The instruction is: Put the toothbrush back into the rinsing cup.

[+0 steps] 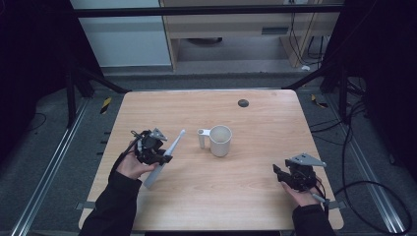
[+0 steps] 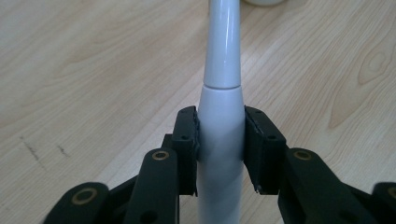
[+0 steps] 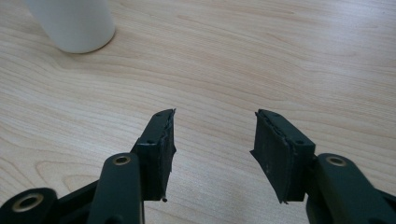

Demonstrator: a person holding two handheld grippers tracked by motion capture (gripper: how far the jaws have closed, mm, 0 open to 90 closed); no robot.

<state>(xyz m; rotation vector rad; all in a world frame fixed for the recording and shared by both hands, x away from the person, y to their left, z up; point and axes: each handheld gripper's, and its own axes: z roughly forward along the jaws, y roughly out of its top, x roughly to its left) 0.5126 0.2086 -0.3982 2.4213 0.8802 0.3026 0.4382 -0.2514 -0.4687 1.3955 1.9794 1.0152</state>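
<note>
On the wooden tabletop, my left gripper clamps a smooth white tapered wand left of the cylindrical mug; my right gripper's fingers gape empty.

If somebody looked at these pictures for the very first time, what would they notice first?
Probably the long white toothbrush-like stick, which the left gripper pinches around its thick part, at the left of the wooden table, with its thin end aimed toward the cup. Next comes the white cup standing upright in the middle, its handle sticking out to the left. The right gripper waits near the right edge, jaws open and holding nothing.
</note>
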